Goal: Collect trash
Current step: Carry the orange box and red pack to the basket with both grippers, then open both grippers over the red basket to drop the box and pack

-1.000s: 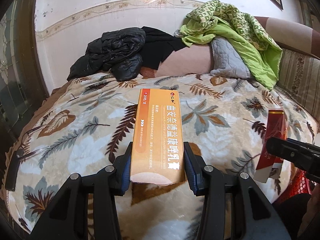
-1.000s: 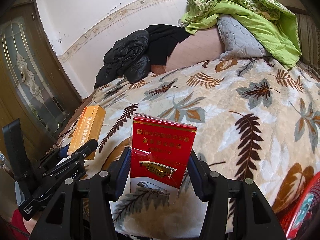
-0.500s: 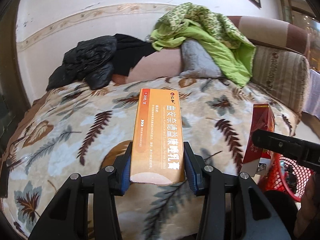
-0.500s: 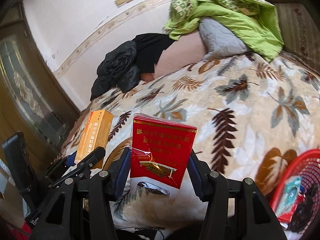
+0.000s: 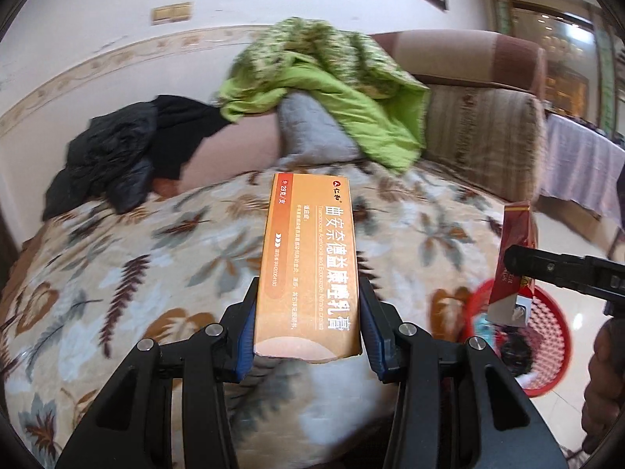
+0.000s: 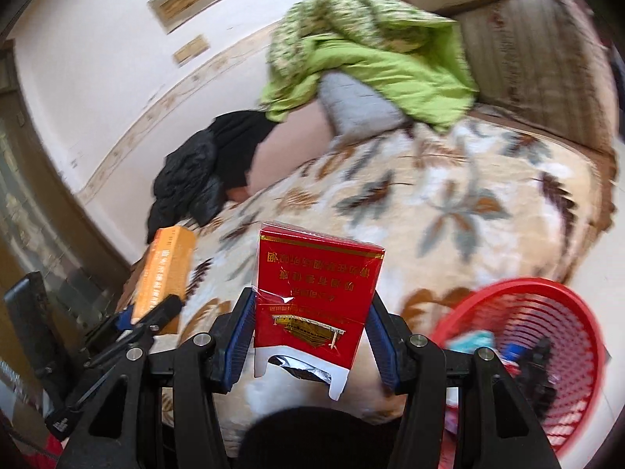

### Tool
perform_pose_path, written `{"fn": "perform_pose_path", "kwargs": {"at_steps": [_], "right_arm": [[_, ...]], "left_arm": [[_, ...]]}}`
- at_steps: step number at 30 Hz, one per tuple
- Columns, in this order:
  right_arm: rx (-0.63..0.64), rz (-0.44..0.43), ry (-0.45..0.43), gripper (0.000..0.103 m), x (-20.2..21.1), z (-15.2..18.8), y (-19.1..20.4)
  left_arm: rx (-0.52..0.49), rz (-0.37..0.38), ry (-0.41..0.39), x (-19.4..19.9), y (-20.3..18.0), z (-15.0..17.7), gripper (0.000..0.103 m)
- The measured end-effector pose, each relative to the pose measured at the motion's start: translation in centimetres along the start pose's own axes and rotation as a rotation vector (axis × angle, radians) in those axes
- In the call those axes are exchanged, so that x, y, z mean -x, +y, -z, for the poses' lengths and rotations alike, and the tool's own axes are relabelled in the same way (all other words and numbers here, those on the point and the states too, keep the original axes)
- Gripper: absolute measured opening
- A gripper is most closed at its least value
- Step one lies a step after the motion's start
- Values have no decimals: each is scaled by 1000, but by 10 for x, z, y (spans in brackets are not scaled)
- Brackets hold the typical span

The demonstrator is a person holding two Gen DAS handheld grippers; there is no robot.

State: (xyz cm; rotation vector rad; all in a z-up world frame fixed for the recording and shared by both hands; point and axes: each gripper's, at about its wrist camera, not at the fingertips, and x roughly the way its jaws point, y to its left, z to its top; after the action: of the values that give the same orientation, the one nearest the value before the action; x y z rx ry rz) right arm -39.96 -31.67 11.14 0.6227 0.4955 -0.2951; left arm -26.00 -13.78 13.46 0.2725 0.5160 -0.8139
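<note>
My left gripper (image 5: 308, 312) is shut on a long orange medicine box (image 5: 308, 258), which sticks out forward above the leaf-patterned blanket (image 5: 136, 258). In the right wrist view my right gripper (image 6: 310, 332) is shut on a red cigarette pack (image 6: 312, 293) with a torn clear wrap. A red mesh basket (image 6: 547, 351) with some trash in it sits on the floor at the lower right. The same basket (image 5: 543, 336) shows in the left wrist view below the red pack (image 5: 511, 258). The orange box (image 6: 164, 273) and left gripper appear at the left of the right wrist view.
A green quilt (image 5: 332, 90) and a grey pillow (image 5: 312, 129) lie at the back of the sofa. Black clothes (image 5: 117, 152) are piled at the back left. The sofa arm (image 5: 484, 144) rises on the right, with shiny floor (image 5: 578, 312) beyond it.
Both grippers have swung to the right along the blanket with their boxes held. The red basket has come into view at the lower right of both views.
</note>
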Motion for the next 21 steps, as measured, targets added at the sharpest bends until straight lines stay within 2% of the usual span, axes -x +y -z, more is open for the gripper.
{"fn": "perform_pose_path", "kwargs": {"at_steps": [7, 10, 17, 19, 21], "right_arm": [[-102, 136, -30, 58, 40, 3, -61], [-139, 178, -35, 58, 53, 5, -83], [-184, 229, -34, 60, 66, 9, -113], [-201, 237, -25, 61, 65, 10, -120], [-223, 254, -22, 63, 67, 11, -127]], "left_arm": [[-73, 183, 52, -10, -56, -9, 44], [-97, 269, 99, -17, -81, -9, 44], [-126, 472, 261, -46, -139, -3, 44], [-144, 494, 282, -53, -153, 0, 48], [-163, 499, 291, -58, -164, 1, 63]]}}
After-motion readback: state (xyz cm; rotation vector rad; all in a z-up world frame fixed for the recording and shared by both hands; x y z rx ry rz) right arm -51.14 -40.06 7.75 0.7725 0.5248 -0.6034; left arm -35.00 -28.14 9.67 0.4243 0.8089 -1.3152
